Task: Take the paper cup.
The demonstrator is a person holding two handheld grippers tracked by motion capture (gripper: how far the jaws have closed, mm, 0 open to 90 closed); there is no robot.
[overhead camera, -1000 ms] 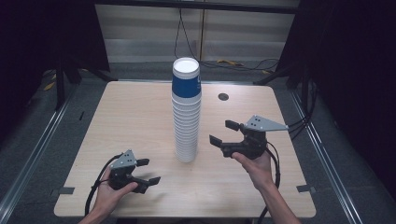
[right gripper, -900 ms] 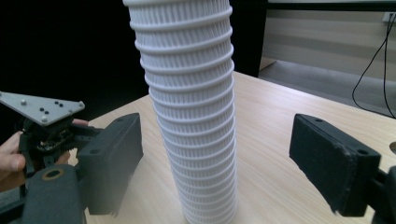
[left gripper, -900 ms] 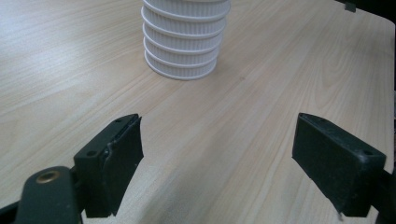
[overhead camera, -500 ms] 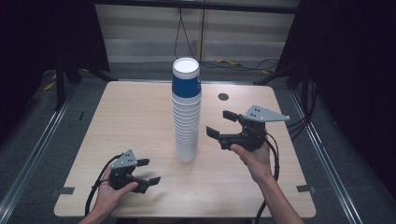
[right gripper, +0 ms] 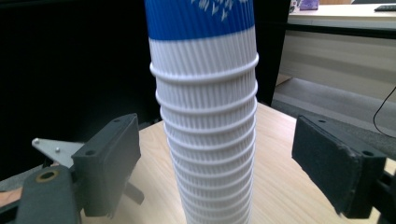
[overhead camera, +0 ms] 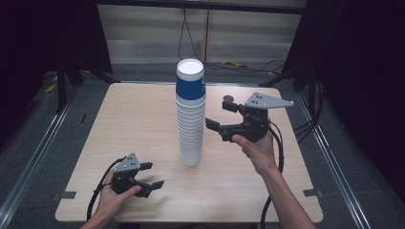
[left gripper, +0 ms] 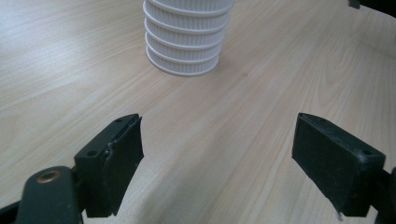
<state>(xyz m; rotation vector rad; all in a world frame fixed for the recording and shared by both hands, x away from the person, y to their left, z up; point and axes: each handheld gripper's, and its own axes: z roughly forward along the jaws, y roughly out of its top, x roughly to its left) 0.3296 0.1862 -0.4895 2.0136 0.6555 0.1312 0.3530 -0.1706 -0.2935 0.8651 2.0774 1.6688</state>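
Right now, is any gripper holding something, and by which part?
Nothing is held. The right gripper is open beside the cup stack, not touching it; the left gripper is open over the table.

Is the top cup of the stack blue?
Yes, the top cup of the stack has a blue wall, with white cups beneath.

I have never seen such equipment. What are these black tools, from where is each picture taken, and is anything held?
A person holds a hand-operated two-jaw gripper in each hand. The high view looks down on a wooden table. On it stands a tall stack of paper cups, upside down, the top one blue. The other two pictures come from cameras riding on the grippers. The left gripper rests low, open, empty. The right gripper, raised beside the stack, has just been moving its jaws; they are open with the stack between them, untouched.
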